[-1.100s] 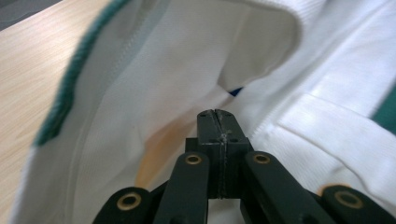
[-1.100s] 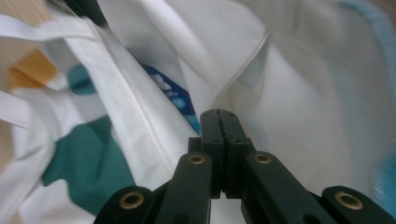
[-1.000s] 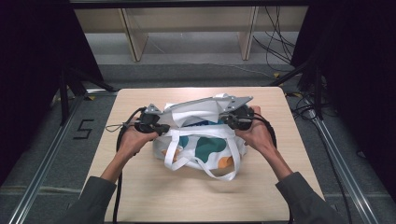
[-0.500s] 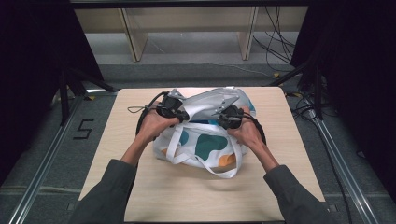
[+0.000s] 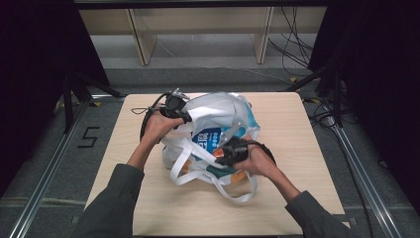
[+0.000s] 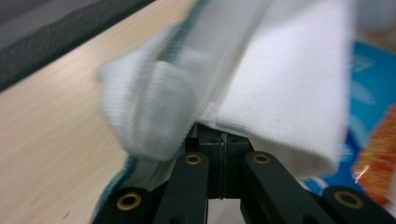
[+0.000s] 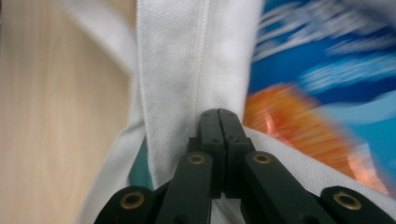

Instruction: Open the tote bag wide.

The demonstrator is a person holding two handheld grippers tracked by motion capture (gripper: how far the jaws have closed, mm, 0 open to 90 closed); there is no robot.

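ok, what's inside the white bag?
Through the bag's mouth a blue packet with white print shows, with something orange beside it. White fabric covers the rest, so anything deeper can't be seen.

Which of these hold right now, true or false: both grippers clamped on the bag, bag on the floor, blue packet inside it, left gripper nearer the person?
1. Both the left gripper and the right gripper are shut on the bag. True.
2. The bag lies on the floor. False: it is on the table.
3. A blue packet shows inside. True.
4. The left gripper is nearer the person. False: the right one is.
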